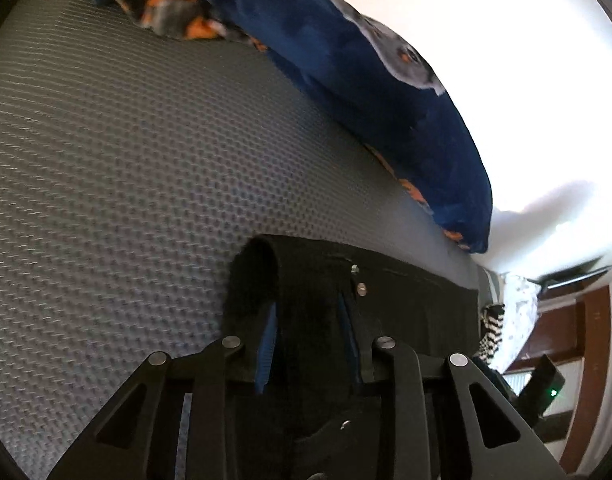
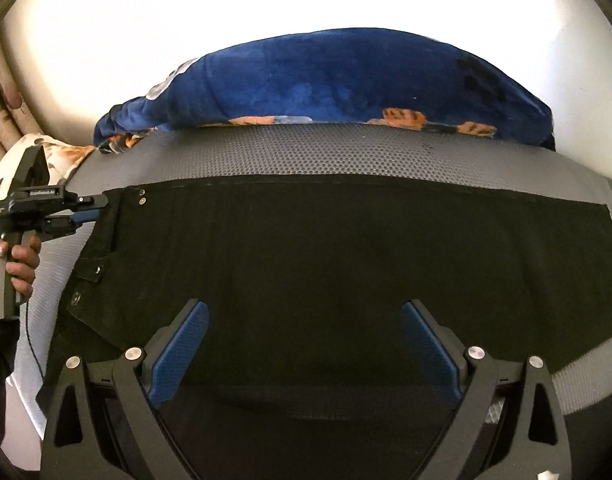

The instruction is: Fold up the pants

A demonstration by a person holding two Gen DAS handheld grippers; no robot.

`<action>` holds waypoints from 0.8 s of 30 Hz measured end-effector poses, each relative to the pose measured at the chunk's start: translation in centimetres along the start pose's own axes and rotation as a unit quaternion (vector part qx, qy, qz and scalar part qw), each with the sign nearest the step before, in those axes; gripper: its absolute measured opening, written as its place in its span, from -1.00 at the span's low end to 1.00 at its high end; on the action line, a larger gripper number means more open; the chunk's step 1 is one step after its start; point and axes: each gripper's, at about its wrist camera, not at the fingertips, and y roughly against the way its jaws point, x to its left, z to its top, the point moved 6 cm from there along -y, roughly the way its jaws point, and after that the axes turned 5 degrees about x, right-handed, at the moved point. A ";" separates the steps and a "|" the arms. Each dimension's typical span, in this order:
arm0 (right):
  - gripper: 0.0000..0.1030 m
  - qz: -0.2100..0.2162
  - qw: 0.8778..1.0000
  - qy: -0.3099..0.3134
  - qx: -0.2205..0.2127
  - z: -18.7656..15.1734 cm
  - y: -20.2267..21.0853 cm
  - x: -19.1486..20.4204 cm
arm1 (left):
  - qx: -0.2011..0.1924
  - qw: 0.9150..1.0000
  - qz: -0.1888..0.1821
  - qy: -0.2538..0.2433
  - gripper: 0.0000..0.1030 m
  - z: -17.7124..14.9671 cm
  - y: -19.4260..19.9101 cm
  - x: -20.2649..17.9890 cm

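Observation:
Black pants lie flat across a grey textured mattress, waistband at the left with metal buttons. My left gripper is shut on the waistband corner at the left edge. In the left wrist view the waistband is pinched between the blue-padded fingers and the fabric bunches up over them. My right gripper is open wide, just above the near edge of the pants at mid-leg, with its blue pads apart and nothing between them.
A dark blue blanket with orange patches lies bunched along the far side of the mattress. It also shows in the left wrist view. A floral pillow sits at the far left. A white wall is behind.

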 end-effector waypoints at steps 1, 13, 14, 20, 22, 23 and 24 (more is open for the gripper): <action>0.87 0.001 1.000 0.001 0.003 0.0 -0.2 0.0 | 0.001 1.000 -0.001 -0.004 -0.41 0.1 -0.3 -0.2; 0.87 0.015 0.999 0.017 0.024 0.6 -2.4 -0.6 | -0.035 0.999 0.000 -0.017 -0.79 1.8 -3.2 -1.6; 0.87 0.014 0.999 0.024 0.025 0.9 -2.5 -0.7 | -0.043 0.999 -0.002 -0.025 -0.82 1.5 -2.9 -2.1; 0.87 0.059 0.993 0.099 0.025 3.9 -2.7 -1.8 | -0.080 0.992 -0.031 -0.096 -0.86 -0.7 1.1 -7.6; 0.87 0.063 0.988 0.138 0.031 5.2 -2.9 -2.0 | -0.086 0.988 -0.037 -0.120 -0.86 -1.8 2.5 -8.9; 0.87 0.065 0.985 0.158 0.036 5.7 -3.1 -2.1 | -0.091 0.986 -0.039 -0.134 -0.86 -2.5 3.0 -9.9; 0.86 0.070 0.980 0.182 0.043 6.4 -3.3 -2.1 | -0.093 0.984 -0.042 -0.144 -0.86 -3.0 3.5 -10.5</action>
